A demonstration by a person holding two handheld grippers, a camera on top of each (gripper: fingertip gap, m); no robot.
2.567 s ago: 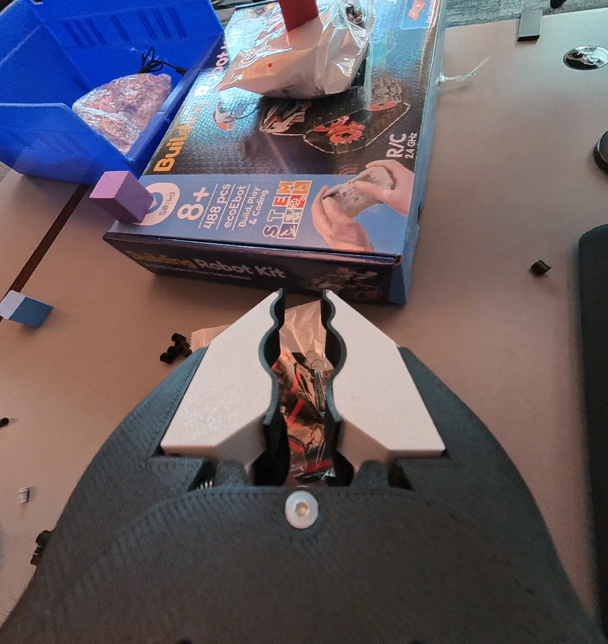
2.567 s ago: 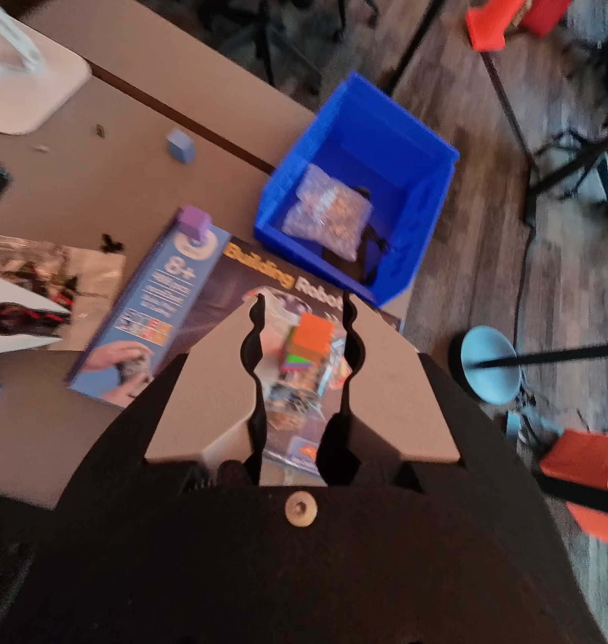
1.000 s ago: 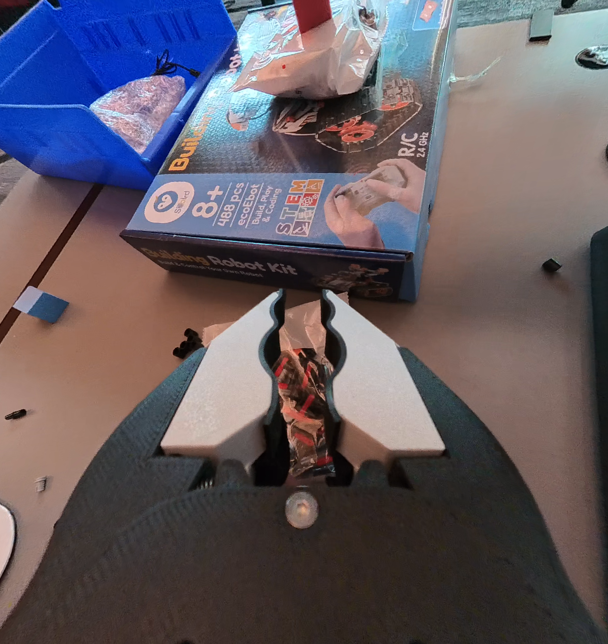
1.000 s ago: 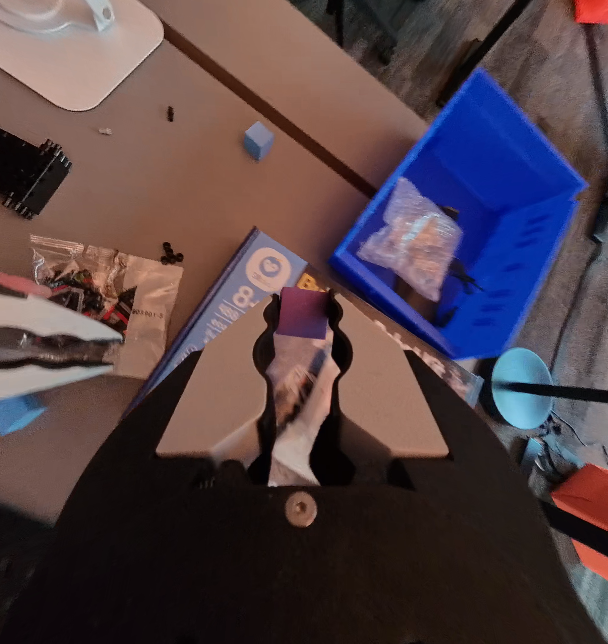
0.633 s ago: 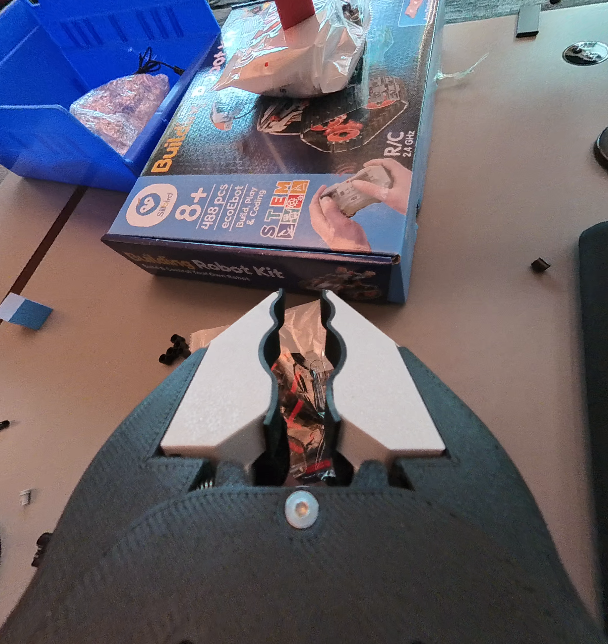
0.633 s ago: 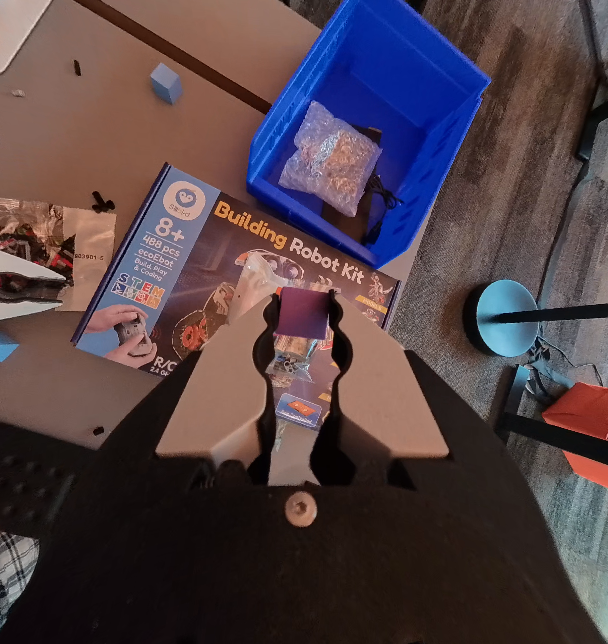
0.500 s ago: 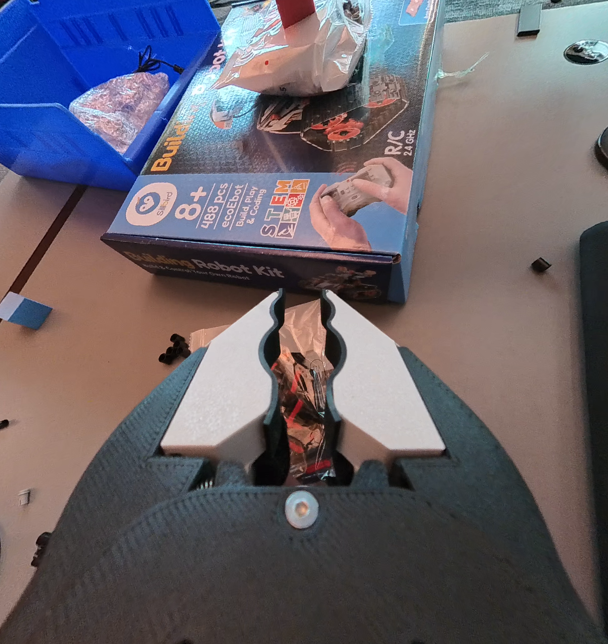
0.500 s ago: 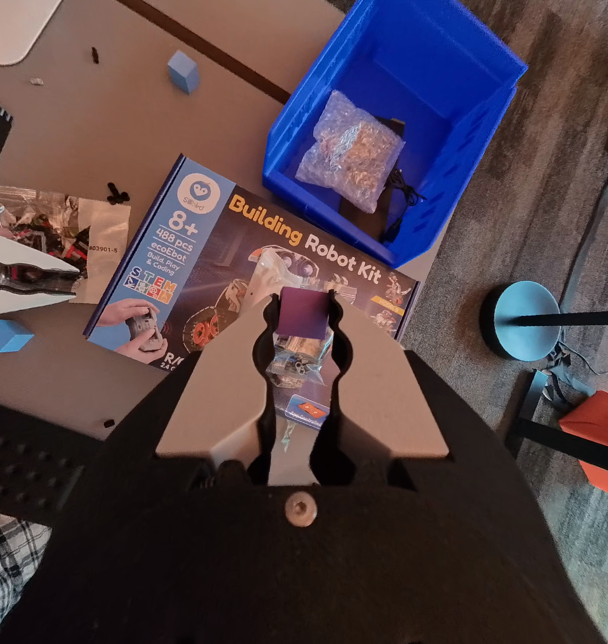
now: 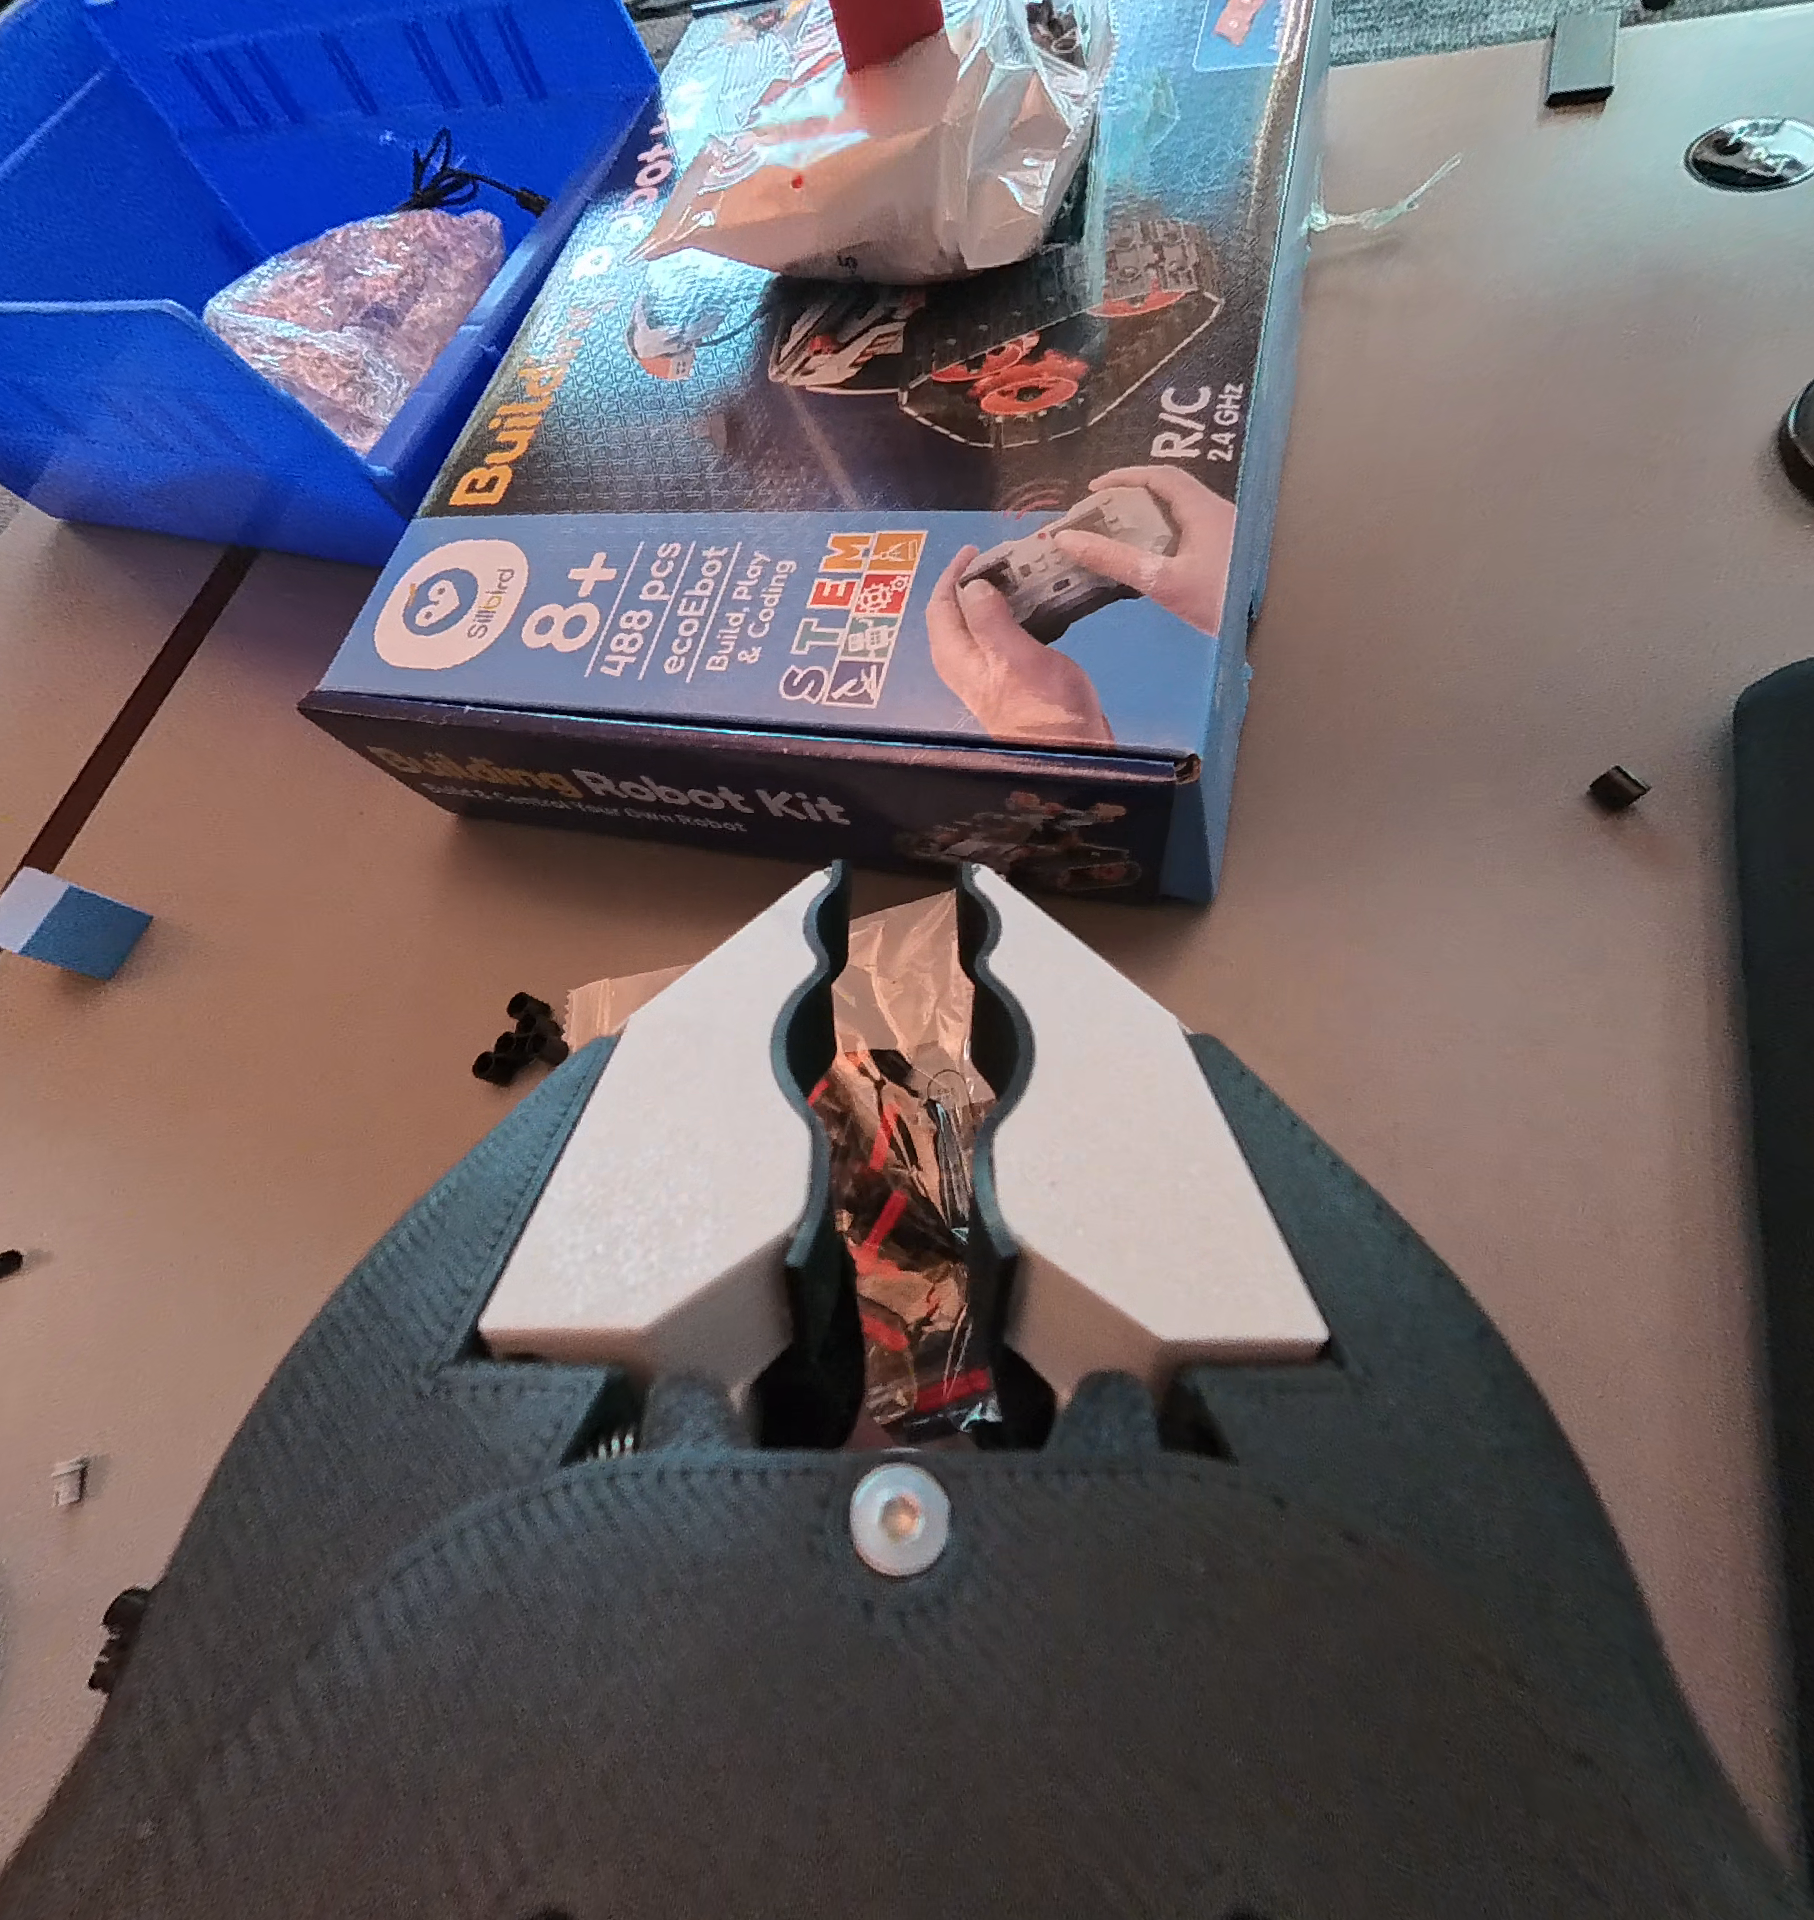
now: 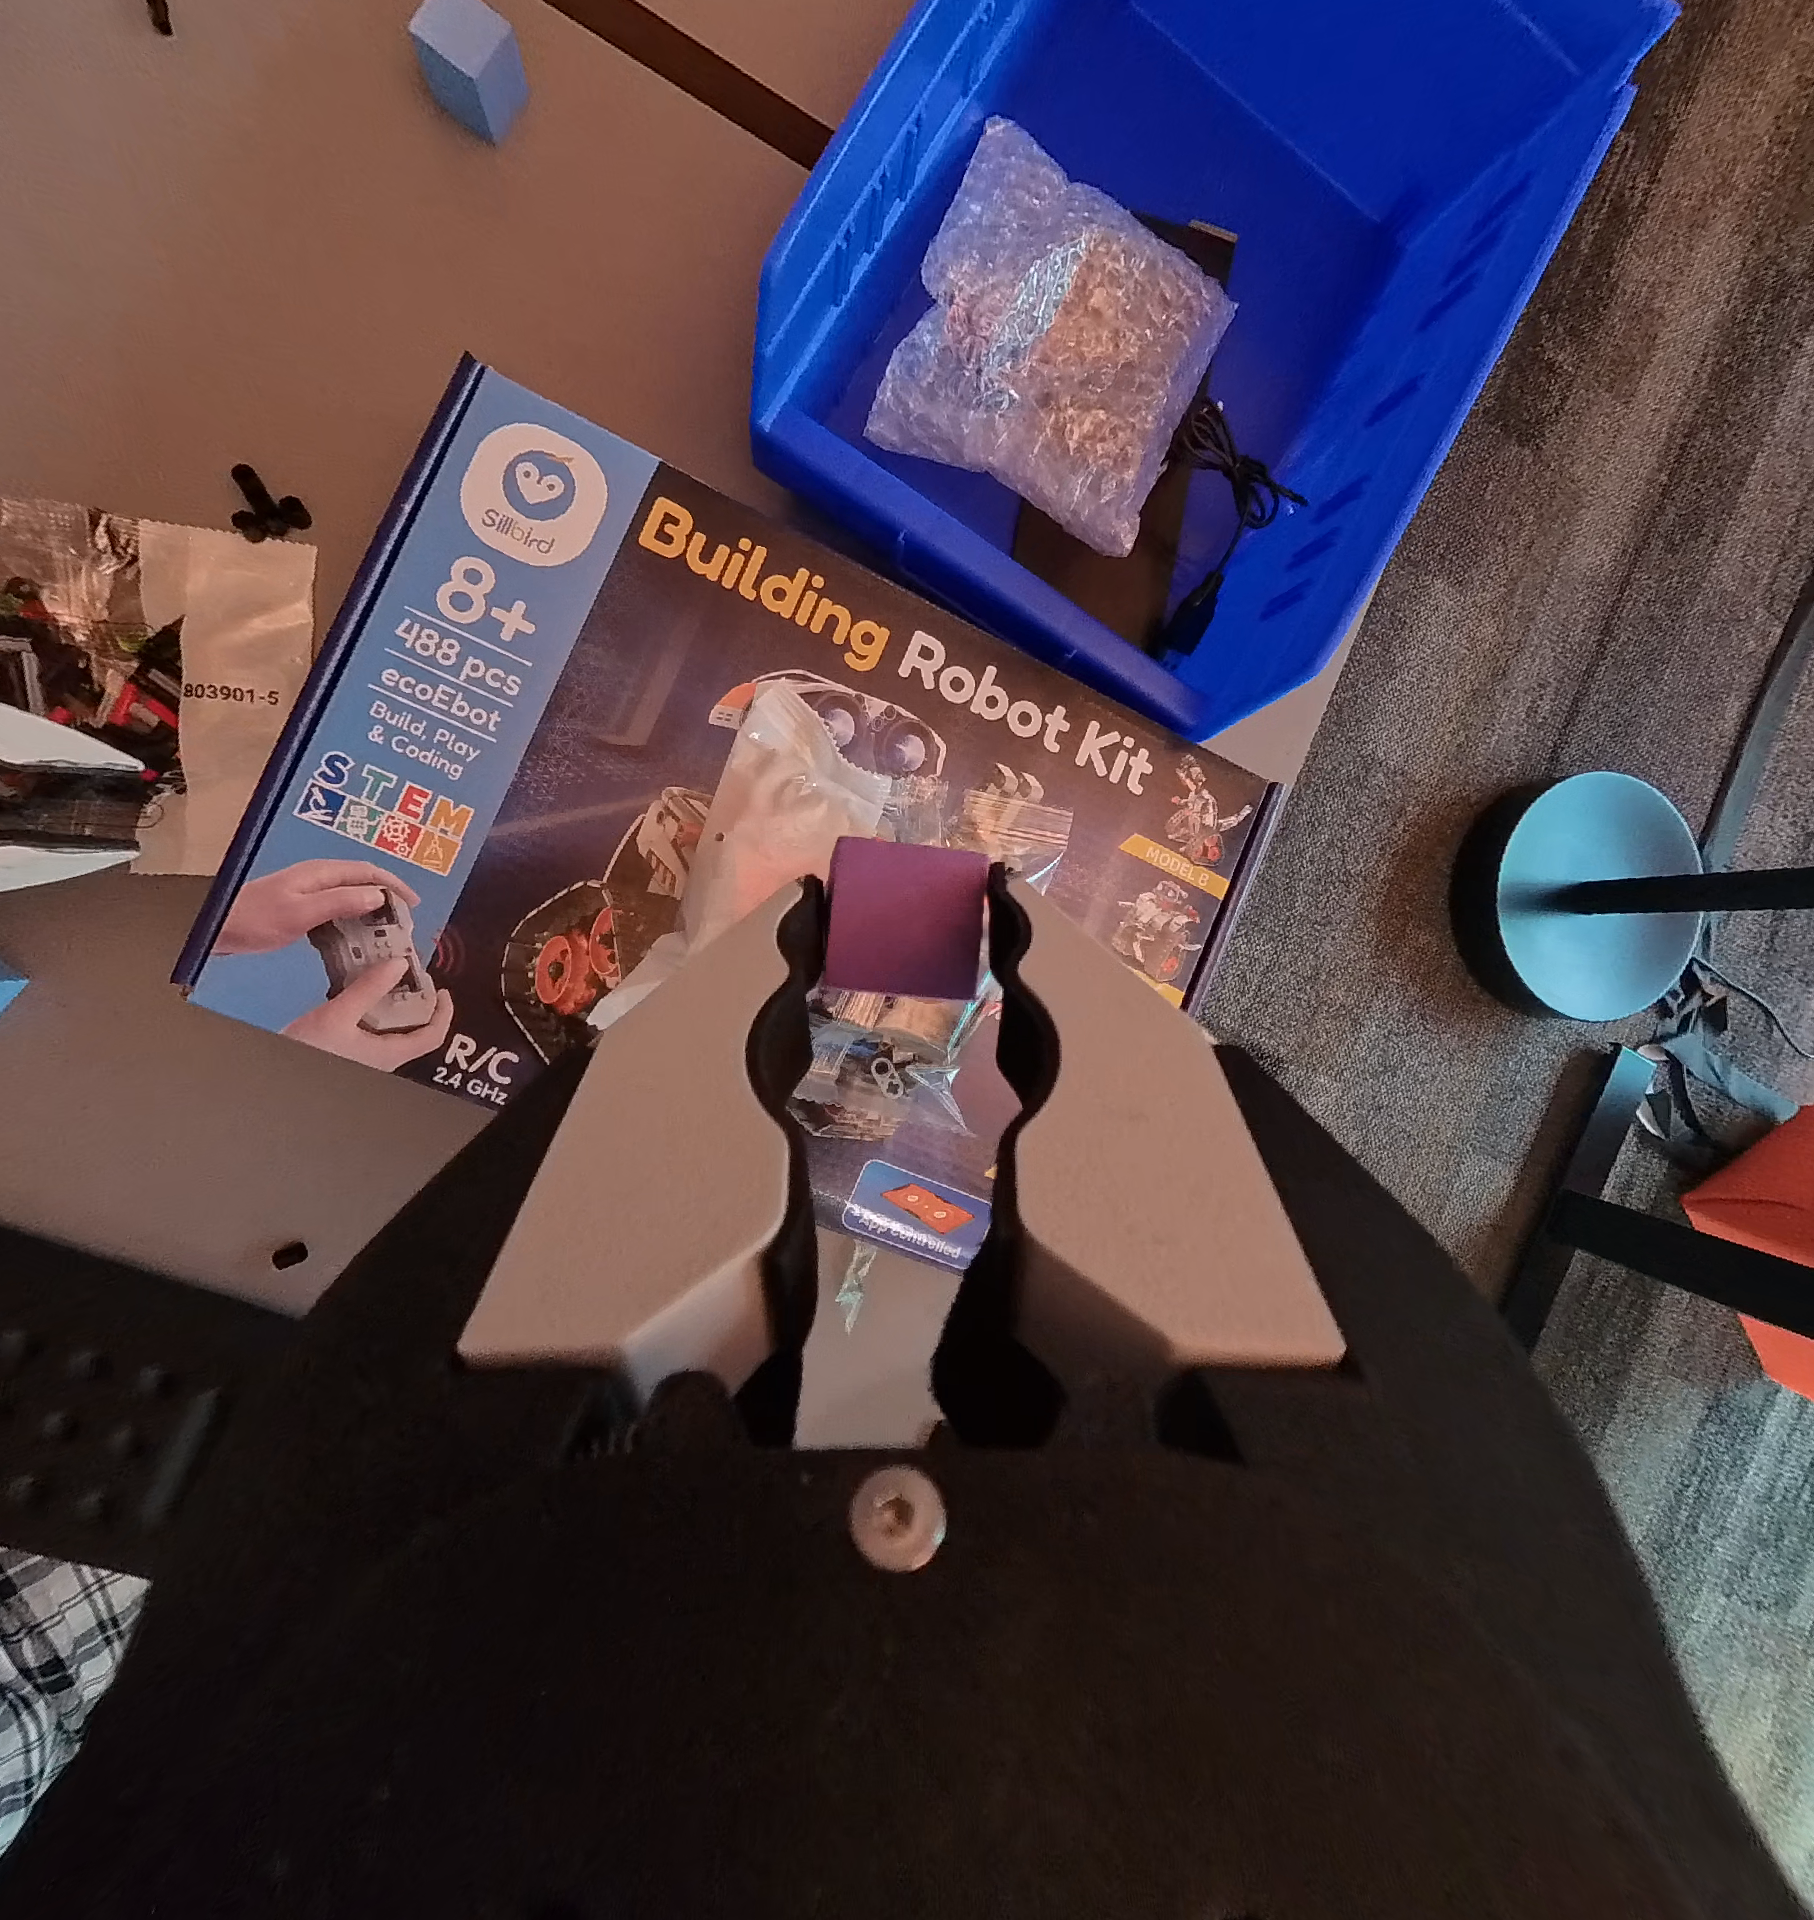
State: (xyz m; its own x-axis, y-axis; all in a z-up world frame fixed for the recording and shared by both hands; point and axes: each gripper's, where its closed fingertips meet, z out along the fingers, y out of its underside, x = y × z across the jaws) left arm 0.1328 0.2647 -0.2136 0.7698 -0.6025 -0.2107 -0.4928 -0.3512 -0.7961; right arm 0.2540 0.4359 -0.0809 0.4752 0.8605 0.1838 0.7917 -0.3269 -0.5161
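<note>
A purple block [image 10: 905, 918] is pinched by the right gripper [image 10: 901, 894] above the robot kit box [image 10: 612, 748]. Just beside that box, a clear bag of small parts [image 9: 898, 1132] is squeezed by the left gripper [image 9: 901, 914] on the table [image 9: 1454, 727].

We cannot see most of the clear parts bag [image 9: 908, 1164]: the left gripper [image 9: 901, 904] covers its sides. Beyond the kit box [image 9: 778, 582], a red block [image 9: 882, 26] is cut off by the frame's top edge. Left of the box, the blue bin [image 9: 103, 395] runs out of frame.
</note>
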